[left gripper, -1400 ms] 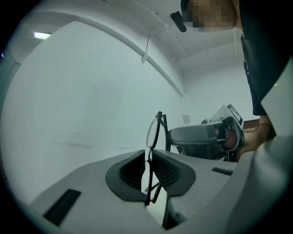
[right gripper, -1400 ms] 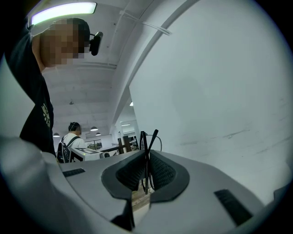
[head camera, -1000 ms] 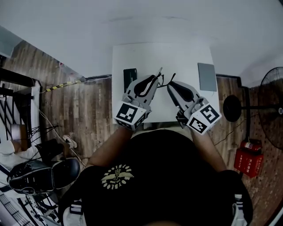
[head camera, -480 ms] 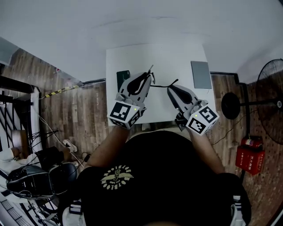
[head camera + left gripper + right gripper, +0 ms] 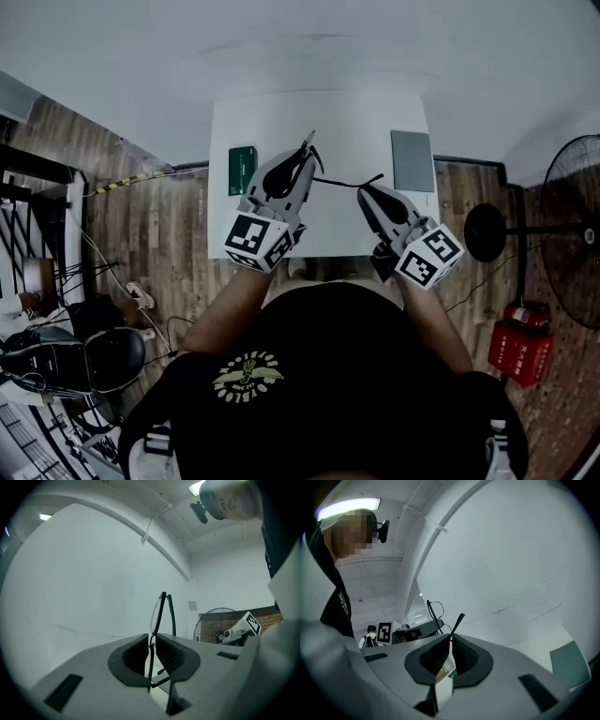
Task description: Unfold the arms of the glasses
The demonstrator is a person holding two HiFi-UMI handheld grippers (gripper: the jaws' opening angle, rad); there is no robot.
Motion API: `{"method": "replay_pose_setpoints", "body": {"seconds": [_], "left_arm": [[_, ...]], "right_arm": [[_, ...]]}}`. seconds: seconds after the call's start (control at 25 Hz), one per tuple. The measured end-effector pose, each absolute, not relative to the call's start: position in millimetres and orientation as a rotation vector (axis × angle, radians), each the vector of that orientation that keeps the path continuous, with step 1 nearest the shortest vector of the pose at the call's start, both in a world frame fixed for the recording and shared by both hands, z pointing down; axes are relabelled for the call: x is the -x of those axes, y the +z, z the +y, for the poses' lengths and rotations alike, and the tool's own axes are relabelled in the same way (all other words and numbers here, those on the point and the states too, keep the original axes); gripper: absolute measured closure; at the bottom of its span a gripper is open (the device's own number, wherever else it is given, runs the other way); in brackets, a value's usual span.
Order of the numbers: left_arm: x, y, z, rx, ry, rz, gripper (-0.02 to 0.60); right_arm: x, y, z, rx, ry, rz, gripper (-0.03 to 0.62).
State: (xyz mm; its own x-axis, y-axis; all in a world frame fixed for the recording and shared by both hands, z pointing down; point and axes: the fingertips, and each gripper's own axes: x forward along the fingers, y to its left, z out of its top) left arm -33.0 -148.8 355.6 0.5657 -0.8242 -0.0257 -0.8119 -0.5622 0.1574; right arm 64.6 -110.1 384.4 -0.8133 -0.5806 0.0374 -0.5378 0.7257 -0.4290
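Note:
Thin black glasses [image 5: 337, 179] hang above the white table [image 5: 347, 117] between my two grippers. My left gripper [image 5: 307, 155] is shut on the front frame [image 5: 161, 606], which stands upright between its pads [image 5: 171, 651]. My right gripper [image 5: 364, 190] has just been closing and is shut on one arm of the glasses; the arm's tip [image 5: 457, 622] sticks up out of its jaws. That arm stretches out sideways from the frame toward the right gripper. In the right gripper view the left gripper [image 5: 417, 632] holds the frame [image 5: 432, 611] at the far left.
A dark green case [image 5: 242, 170] lies near the table's left edge, and a grey flat pad [image 5: 412, 160] near its right edge. A standing fan [image 5: 574, 220] and a red canister [image 5: 517, 352] stand on the wooden floor to the right.
The two grippers have drawn apart, the left one leftward and the right one rightward. The arm of the glasses has swung out and now spans the gap between them.

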Motion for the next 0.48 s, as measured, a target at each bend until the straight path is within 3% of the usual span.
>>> {"method": "replay_pose_setpoints", "body": {"seconds": [0.24,0.48], "left_arm": [[-9.4,350.7,-142.5,-2.635,-0.139,-1.474,0.532],[-8.9,344.5,-137.8,-2.589,-0.13,-1.586,0.532]], "right_arm": [[-113.6,399.1,-108.9,0.852,-0.719,2.831,0.579],[-119.7,406.4,-109.3,0.769,-0.773,2.851,0.594]]}}
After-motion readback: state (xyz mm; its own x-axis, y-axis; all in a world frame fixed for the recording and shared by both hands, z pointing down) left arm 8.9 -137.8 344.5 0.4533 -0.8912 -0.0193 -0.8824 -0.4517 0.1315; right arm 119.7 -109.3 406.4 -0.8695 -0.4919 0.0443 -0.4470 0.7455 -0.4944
